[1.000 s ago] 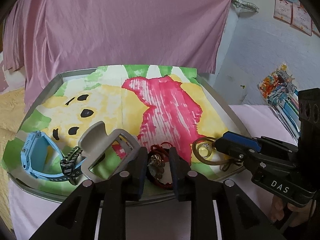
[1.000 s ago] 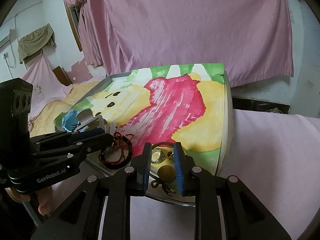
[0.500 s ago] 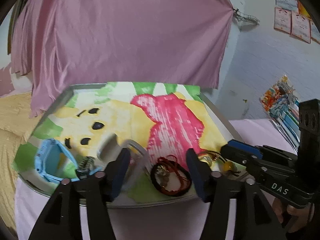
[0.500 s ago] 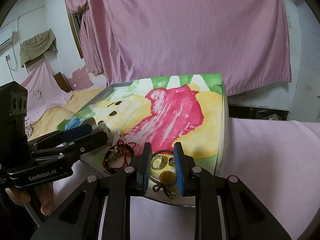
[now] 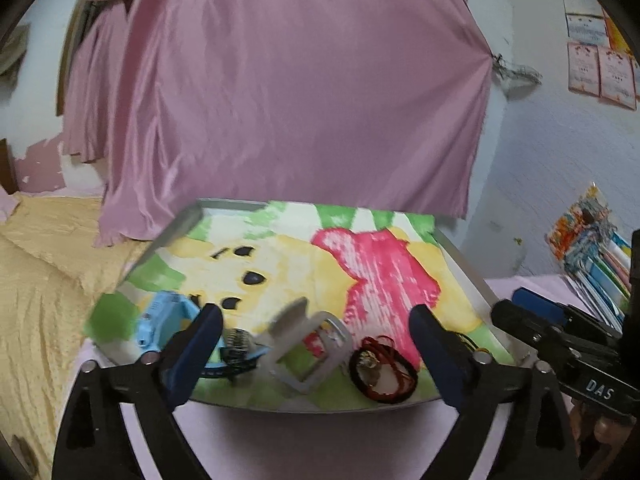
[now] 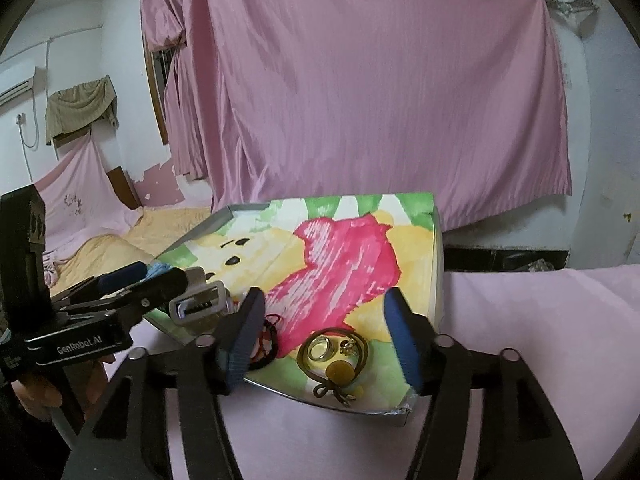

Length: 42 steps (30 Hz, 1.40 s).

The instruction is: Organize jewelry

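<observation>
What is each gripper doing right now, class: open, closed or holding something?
Left gripper: jaws opening wide, holding nothing.
Right gripper: jaws opening, holding nothing; the gold hair tie lies loose on the tray.

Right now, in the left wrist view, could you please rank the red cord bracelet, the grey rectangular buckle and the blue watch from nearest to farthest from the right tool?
1. Red cord bracelet, near tray edge, closest to the right tool.
2. Grey rectangular buckle, middle.
3. Blue watch, far left.

Blue watch (image 5: pixel 160 320) partly behind a finger, silver clip (image 5: pixel 308 344) motion-blurred.
</observation>
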{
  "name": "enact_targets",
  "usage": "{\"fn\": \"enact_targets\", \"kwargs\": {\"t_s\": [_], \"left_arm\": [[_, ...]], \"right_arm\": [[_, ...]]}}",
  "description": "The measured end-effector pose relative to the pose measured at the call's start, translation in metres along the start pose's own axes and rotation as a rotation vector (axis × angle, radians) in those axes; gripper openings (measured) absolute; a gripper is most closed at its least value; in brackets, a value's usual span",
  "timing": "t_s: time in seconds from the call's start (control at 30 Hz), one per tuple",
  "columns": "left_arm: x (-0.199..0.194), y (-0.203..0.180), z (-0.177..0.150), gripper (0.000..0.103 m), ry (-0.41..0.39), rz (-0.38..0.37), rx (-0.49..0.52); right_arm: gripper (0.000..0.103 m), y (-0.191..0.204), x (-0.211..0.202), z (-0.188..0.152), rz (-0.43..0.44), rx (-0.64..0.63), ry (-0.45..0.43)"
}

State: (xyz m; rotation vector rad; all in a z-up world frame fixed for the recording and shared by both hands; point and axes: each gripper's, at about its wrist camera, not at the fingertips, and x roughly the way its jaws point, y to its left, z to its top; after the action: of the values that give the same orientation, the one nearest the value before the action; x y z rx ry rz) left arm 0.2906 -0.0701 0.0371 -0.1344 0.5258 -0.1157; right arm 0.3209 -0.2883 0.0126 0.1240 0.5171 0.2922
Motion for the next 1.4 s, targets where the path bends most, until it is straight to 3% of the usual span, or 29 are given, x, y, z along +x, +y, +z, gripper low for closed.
{"fn": "enact_targets", "kwargs": {"t_s": [0.27,0.6,0.87,1.4], "left_arm": [[-0.026,0.004,-0.006,0.1,-0.11,0.041,0.023],[-0.077,0.007,-0.017,0.102,-0.251,0.086,0.04],[-0.11,0.01,-0.033,0.102,-0.266,0.094,0.048],[-0.174,0.029,-0.081,0.102,-0.302,0.134,0.012]], "right_arm": [[0.078,0.01,-0.032,-0.003,-0.016,-0.027,-0.108],[0.086,0.028,-0.08,-0.012,-0.064,-0.08,-0.21],[0.101,0.051,-0.118,-0.028,-0.089,-0.109,-0.271],[0.101,0.09,-0.179,-0.076,-0.102,-0.126,-0.337]]}}
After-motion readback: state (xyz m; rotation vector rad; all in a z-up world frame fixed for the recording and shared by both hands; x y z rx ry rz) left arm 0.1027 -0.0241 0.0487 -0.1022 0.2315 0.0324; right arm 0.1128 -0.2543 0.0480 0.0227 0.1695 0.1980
